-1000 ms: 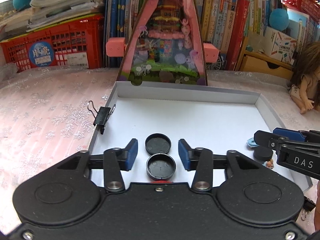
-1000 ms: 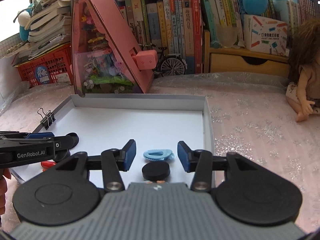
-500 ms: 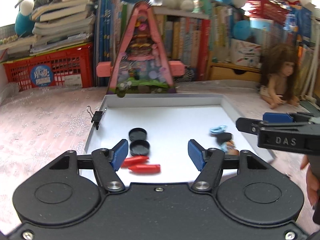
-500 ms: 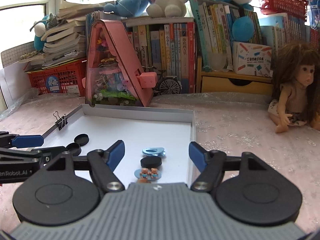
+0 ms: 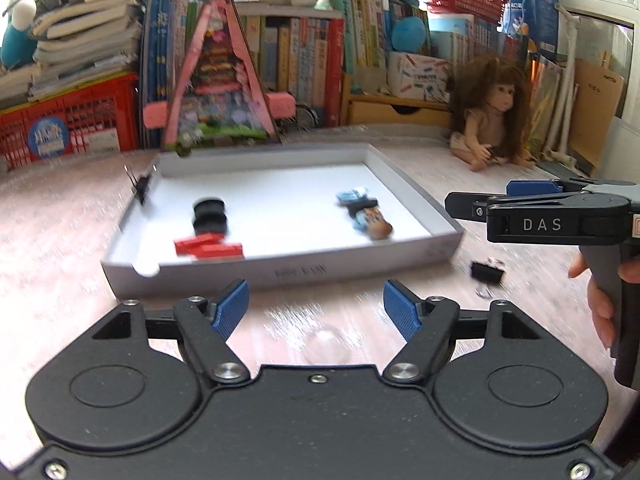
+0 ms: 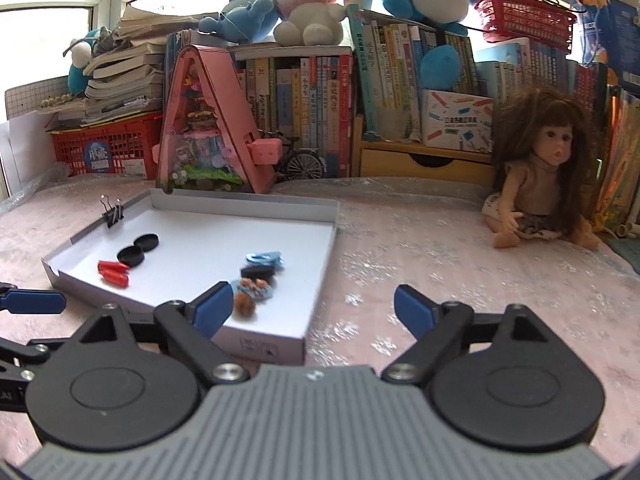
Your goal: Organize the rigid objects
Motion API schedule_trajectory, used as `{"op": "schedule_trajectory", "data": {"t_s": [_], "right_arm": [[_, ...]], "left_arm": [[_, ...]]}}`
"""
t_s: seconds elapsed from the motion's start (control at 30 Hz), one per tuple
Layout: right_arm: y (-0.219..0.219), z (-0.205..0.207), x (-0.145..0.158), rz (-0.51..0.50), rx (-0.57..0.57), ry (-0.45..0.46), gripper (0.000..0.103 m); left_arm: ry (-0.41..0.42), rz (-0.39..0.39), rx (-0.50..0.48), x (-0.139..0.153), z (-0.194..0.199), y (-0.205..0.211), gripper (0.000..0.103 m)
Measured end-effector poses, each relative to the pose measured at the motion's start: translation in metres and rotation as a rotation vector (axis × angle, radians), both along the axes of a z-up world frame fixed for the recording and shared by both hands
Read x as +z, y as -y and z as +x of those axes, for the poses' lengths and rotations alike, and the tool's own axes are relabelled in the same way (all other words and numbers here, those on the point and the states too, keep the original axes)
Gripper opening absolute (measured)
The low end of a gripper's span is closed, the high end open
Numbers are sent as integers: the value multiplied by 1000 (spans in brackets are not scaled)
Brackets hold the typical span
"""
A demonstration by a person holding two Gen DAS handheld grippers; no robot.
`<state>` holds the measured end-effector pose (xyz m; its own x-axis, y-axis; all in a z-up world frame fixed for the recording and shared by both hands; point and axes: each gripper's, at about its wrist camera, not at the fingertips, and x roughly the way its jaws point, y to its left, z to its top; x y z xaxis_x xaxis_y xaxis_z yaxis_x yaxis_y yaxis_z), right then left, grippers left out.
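Black binder clip (image 5: 486, 271) on the pink desk (image 5: 60, 232) shows only in the left view, right of the tray (image 5: 416, 194). Left tool (image 5: 316, 308) and right tool (image 6: 314, 308) gape wide, empty; bookshelf (image 6: 304, 92) behind.

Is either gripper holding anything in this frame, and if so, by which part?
Nothing is held. The left gripper and right gripper are both open with empty gaps, above the table short of the tray.
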<state>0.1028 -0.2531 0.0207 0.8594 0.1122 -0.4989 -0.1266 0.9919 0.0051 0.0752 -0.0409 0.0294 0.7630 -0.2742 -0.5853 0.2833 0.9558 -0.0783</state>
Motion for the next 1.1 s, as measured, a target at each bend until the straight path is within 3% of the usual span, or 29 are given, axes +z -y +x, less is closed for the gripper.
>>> {"op": "schedule_trajectory", "data": {"t_s": [0.43,0.8,0.97,1.1], "right_arm": [[13,-19,-31,-80,8,-73,101],[9,-14,-44,-94,25,-130,101],[5,-11,-46,-107,30,-148,101],[4,-10,-46,-106,37,-152,101]], "left_arm": [[-71,-5,0,-24,-6,9,72],[-56,-5,-8,-33,-4,15,55],[-43,7,0,-34,-5,17,34],[-34,17,1,-35,-6,17,27]]}}
